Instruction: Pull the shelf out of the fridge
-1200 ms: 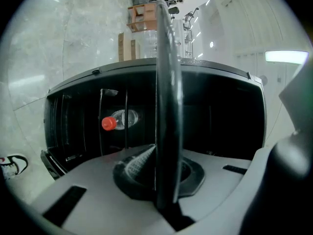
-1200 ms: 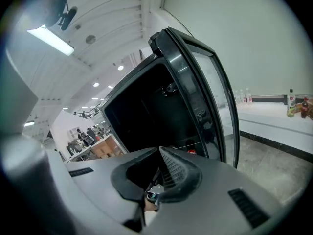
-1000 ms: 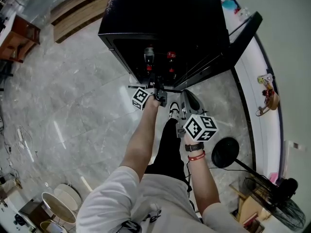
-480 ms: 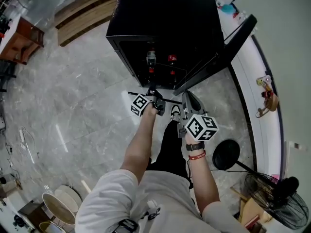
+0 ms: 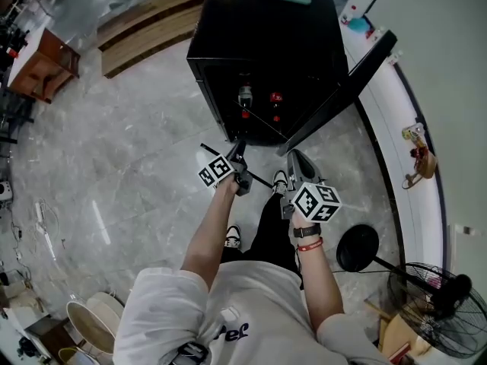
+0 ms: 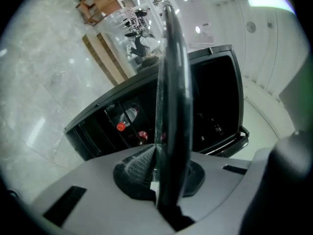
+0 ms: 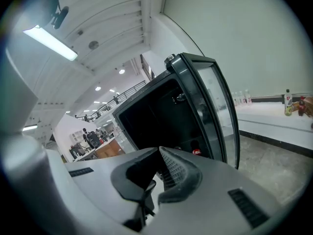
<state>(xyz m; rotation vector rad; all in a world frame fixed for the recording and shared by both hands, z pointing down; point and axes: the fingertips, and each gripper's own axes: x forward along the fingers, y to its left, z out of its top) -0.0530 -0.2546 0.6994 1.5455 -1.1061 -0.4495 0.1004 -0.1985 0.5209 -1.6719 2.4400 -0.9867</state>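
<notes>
At the far left a wooden desk (image 5: 47, 61) stands on the grey marble floor (image 5: 114, 166). More to the middle, the left hand-held gripper (image 6: 158, 148) has its jaws pressed onto the edge of the dark shelf (image 6: 172, 82), which runs edge-on straight away from the camera in the left gripper view. In the head view this shelf is outside the black fridge (image 5: 266, 44), just in front of its open front and above the floor. Inside the fridge two bottles (image 5: 245, 97) with red caps stand side by side. To the right, the right hand-held gripper (image 7: 159, 150) is beside the person's leg, near the lower end of the open fridge door (image 5: 342, 82); its jaws are pressed together and nothing is between them. Further right a white tabletop (image 5: 392, 120) runs along the wall, and a black fan (image 5: 445, 329) stands on the floor at the lower right corner.
</notes>
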